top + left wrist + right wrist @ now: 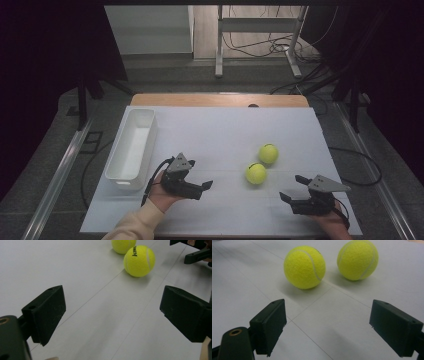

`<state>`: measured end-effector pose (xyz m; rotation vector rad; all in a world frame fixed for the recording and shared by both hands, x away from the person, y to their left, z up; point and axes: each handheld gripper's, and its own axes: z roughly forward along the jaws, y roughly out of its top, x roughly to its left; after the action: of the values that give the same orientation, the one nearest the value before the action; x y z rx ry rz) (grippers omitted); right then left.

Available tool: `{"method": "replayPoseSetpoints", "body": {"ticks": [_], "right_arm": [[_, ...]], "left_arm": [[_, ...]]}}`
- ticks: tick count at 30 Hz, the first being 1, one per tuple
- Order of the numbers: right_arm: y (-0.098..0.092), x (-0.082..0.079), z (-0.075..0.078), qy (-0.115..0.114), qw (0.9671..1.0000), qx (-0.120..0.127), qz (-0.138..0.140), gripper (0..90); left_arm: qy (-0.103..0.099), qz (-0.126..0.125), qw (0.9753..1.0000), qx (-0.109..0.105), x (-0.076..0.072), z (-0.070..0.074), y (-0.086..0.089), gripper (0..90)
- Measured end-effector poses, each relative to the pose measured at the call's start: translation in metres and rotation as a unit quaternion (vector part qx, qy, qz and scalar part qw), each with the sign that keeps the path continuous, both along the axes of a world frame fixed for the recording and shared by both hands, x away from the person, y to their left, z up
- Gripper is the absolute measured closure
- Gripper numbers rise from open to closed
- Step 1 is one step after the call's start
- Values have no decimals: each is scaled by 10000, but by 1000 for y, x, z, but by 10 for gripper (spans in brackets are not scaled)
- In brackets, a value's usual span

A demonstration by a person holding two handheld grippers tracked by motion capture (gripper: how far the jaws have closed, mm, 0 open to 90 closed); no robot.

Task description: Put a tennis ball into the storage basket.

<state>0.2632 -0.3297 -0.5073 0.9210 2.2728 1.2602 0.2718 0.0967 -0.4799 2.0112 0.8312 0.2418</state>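
Note:
Two yellow tennis balls lie right of centre on the white table sheet [215, 130]: a nearer ball [256, 173] and a farther ball [268, 154]. My left gripper [204, 189] is held low, left of the nearer ball, open and empty, pointing right. In the left gripper view its own jaws [113, 312] stand wide apart, with the nearer ball [139, 261] and farther ball [123, 245] ahead. My right gripper [291, 187] sits right of the balls, open and empty. Past its jaws [332, 325] lie the nearer ball [304, 267] and farther ball [357, 259], untouched.
A long white bin [131, 147] stands along the sheet's left edge, with nothing showing inside it. The wooden table edge [220, 99] runs behind the sheet. Beyond it are a metal stand's legs [218, 60] and floor cables. The right gripper [197, 252] shows in the left gripper view's top right corner.

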Motion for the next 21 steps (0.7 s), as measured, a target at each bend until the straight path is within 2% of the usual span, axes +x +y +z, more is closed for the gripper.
{"method": "replayPoseSetpoints", "body": {"ticks": [21], "right_arm": [[-1,0,0,0,10000,41,-22,144]], "left_arm": [[31,-180,9998,62,8,1,-18,74]]}}
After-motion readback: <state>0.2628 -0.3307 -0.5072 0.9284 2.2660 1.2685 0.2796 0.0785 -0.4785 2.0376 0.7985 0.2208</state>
